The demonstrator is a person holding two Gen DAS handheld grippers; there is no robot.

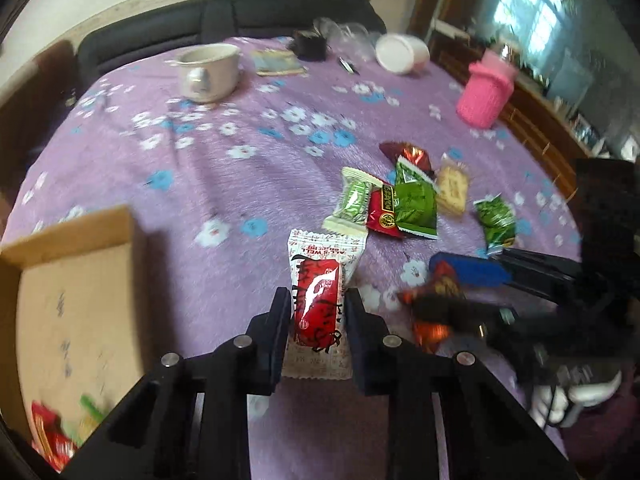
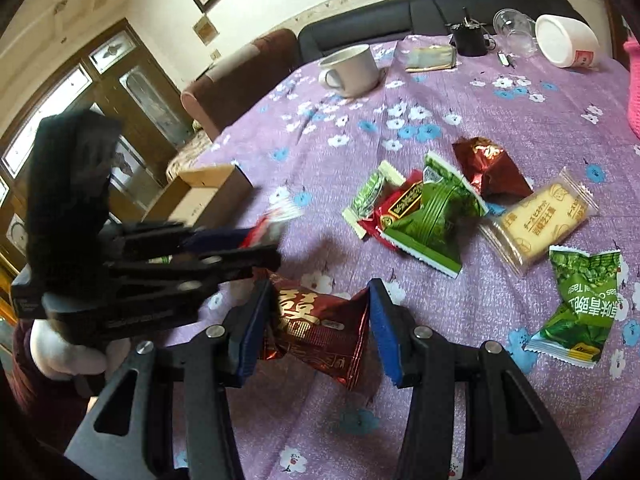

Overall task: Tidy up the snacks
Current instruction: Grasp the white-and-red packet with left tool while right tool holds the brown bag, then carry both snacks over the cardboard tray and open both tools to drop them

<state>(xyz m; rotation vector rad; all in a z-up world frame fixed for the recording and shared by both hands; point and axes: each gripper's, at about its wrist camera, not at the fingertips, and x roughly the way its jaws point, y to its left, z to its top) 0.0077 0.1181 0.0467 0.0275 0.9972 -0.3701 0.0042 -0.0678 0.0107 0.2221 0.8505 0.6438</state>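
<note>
1. Nearest the left wrist camera: left claw (image 1: pixel 318 312) closed narrow on a white-and-red snack packet (image 1: pixel 320 292), pads pressing both sides, packet lifted clear of the purple flowered bench (image 1: pixel 200 168).
2. Right claw (image 2: pixel 316 320) grips a dark red foil packet (image 2: pixel 320 332) between its blue pads, about half wide; the packet looks crumpled by the squeeze and sits just above the cloth.
3. Cardboard box (image 1: pixel 76 280) stands at the near left edge of the bench. A few red and green wrappers show in its near corner; count unreadable, blurred.
4. Step in hand, by my reading: carrying, each claw loaded. Next move calls for swinging the left packet leftward over the box rim and letting go, then the right packet after it. The two claws are close together, so one should go at a time.
5. Loose snacks on the bench, counted in the right wrist view: three green packets (image 2: pixel 436 220), one flat red packet (image 2: pixel 394 212), one red foil packet (image 2: pixel 490 168), one yellow biscuit packet (image 2: pixel 536 224). Six loose, two held.
6. Far side: one white mug (image 2: pixel 352 68), one tipped white cup (image 2: pixel 564 46), one pink knitted holder (image 1: pixel 486 92).
</note>
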